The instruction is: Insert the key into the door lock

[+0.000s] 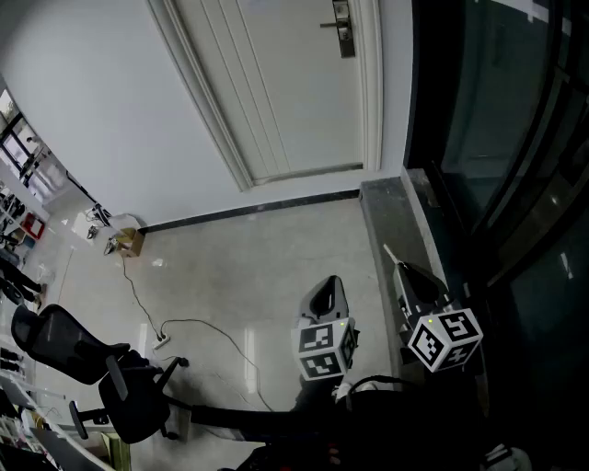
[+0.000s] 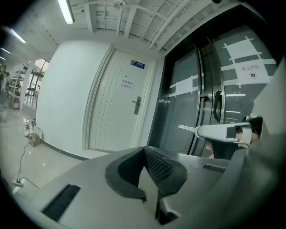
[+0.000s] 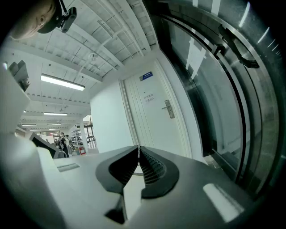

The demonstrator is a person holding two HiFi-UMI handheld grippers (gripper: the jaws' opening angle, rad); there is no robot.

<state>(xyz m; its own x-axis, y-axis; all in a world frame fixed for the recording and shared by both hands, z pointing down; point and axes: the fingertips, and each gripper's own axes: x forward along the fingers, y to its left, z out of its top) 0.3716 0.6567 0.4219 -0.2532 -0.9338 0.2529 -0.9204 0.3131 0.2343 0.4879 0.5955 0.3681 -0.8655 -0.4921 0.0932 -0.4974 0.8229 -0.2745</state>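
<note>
At right tool [image 1: 401, 272] tip, key [image 1: 390, 252] toward door [image 1: 285, 83]

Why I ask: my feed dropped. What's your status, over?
Left gripper shut, empty. Right gripper shut on thin silver metal key. Metal lever-handle lock on white panelled door well ahead, key not inserted. Only pale floor between.

We see a white door [image 1: 294, 83], its blue sign [image 2: 137, 65], a silver key [image 2: 187, 129], a black chair [image 1: 69, 345], and black-and-white square markers on the left cube [image 1: 324, 350] and right cube [image 1: 444, 338].
</note>
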